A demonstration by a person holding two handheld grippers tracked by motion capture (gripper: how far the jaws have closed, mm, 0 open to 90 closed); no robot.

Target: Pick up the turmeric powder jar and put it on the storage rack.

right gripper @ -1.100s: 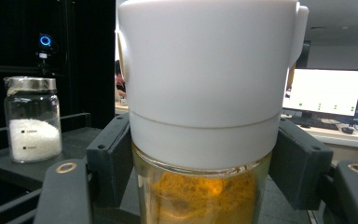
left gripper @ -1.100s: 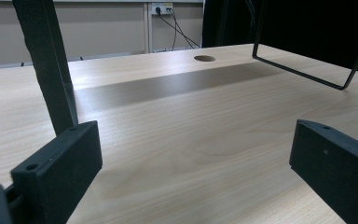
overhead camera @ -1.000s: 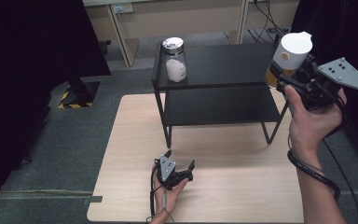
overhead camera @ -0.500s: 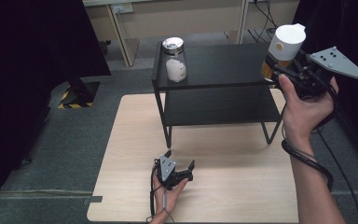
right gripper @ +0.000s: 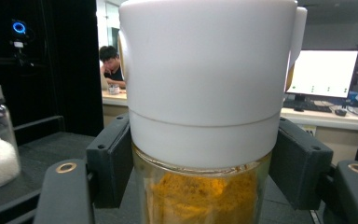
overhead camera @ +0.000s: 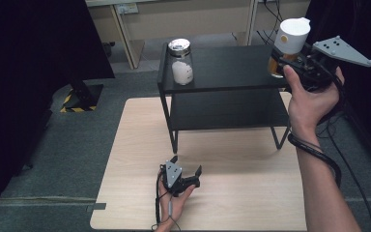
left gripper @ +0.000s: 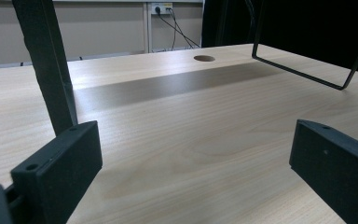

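Since the earlier frame the right gripper (overhead camera: 290, 63) has carried the spice jar (overhead camera: 286, 48) up and toward the far right end of the black shelf (overhead camera: 232, 67); left hand unmoved. Wooden table (overhead camera: 140, 145) carries the two-tier shelf. On the shelf top, near its left end, stands a glass jar of white grains (overhead camera: 180, 62) with a metal lid. The spice jar, white cap over orange powder, hangs upright above the shelf's right edge, right gripper jaws clamped on both sides just under the cap. Left gripper (overhead camera: 189, 175) rests on the table near its front edge, jaws spread, nothing between.
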